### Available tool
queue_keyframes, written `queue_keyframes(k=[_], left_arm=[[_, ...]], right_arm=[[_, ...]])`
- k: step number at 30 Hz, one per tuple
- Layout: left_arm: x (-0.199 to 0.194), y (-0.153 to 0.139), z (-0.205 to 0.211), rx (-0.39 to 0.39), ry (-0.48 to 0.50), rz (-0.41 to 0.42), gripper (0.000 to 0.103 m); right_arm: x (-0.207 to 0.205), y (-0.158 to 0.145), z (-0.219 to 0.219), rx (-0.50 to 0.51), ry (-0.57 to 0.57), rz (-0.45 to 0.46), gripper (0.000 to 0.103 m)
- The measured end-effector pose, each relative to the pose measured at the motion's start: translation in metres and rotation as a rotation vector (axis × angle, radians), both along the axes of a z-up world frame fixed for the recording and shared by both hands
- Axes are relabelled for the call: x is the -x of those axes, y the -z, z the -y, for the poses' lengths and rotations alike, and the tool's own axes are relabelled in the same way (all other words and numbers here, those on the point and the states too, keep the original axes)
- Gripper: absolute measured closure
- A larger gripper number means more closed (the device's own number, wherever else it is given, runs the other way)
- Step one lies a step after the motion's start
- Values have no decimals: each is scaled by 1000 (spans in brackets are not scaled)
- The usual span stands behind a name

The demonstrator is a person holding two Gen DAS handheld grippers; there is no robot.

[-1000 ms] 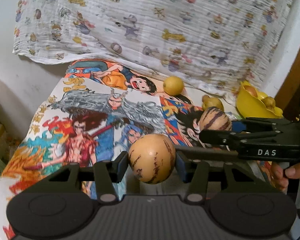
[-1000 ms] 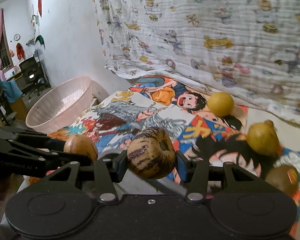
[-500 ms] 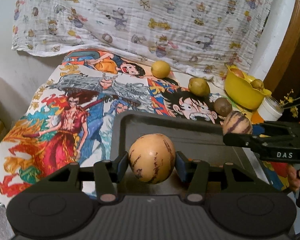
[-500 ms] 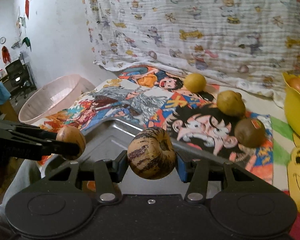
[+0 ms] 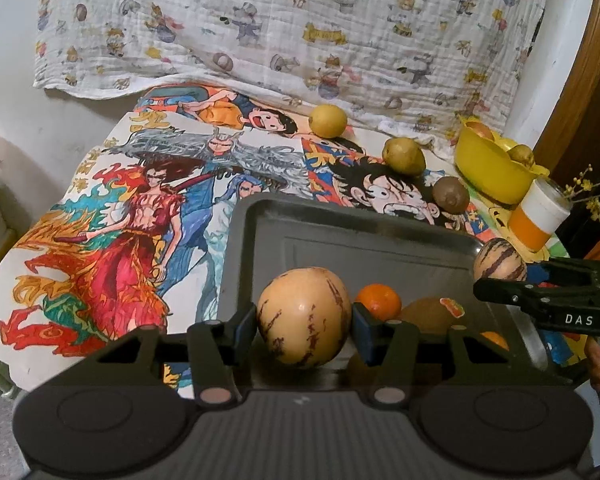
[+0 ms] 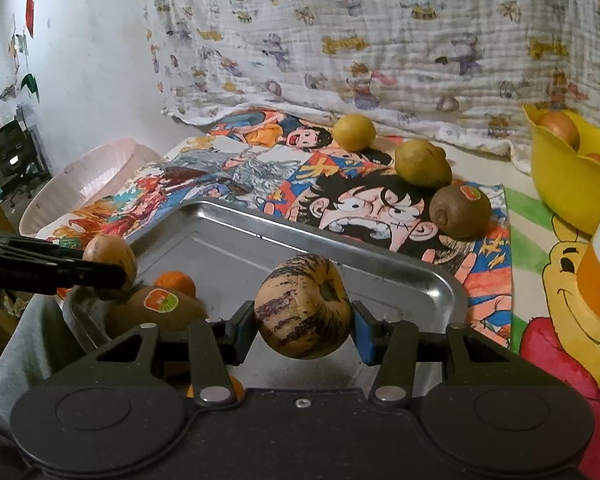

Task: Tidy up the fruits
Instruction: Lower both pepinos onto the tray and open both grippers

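While both grippers hang over the metal tray [image 5: 340, 236], we see the left gripper [image 5: 305, 322] with its fingers [image 5: 246, 326] pinching a pale tan striped melon [image 5: 304, 316], and the right gripper [image 6: 303, 320] pinching a darker striped melon [image 6: 303, 312] between its own. In the left wrist view the right gripper and its melon appear at 3 o'clock. Inside the tray lie a small orange [image 5: 380, 300] and a stickered kiwi [image 6: 156, 308], near the left gripper's melon. On the cartoon-print cloth [image 5: 148, 208] beyond the tray, from 12 toward 2 o'clock, sit a lemon [image 5: 327, 121], a pear [image 5: 404, 156] and a second kiwi [image 5: 451, 195], apart from one another. Farther at 2 o'clock stand a yellow bowl [image 5: 492, 168] holding fruit and an orange-and-white cup [image 5: 538, 216].
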State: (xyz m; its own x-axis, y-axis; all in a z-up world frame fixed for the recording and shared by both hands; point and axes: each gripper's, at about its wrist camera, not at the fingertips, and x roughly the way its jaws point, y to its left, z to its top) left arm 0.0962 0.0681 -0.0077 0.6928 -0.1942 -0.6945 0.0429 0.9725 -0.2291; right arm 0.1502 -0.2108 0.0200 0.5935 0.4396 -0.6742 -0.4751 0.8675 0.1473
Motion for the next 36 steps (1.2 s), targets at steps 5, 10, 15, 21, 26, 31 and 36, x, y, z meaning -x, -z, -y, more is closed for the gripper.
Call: queue_keyframes(k=[5,10,15,21,26,31,36], left_arm=[[0,3,-1,-7,-7,-13,48],[0,4,1,-13,-2,-20,48],[-1,4,1,-12,-2,-21,48],[-1,4,1,-10,-2,-21,48],[-2,5,1,-12,-1,-21,48],[-2,5,0,-10,-1,-22,48],[-3,6,1,-11,0,-23,48]], right_arm=[[-3,4,-2,12,-11,-15,51],[-3,7,-2,18,-16,-27,51],[-4,8,-3,20,-21,-35,51],[-5,11,-5,19,-22,-47,51],[-6,13,-5,18,-23,-57,51],[-7,15,-6,17,-25,-66,51],[-7,18,-7,10,-22,-80,51]])
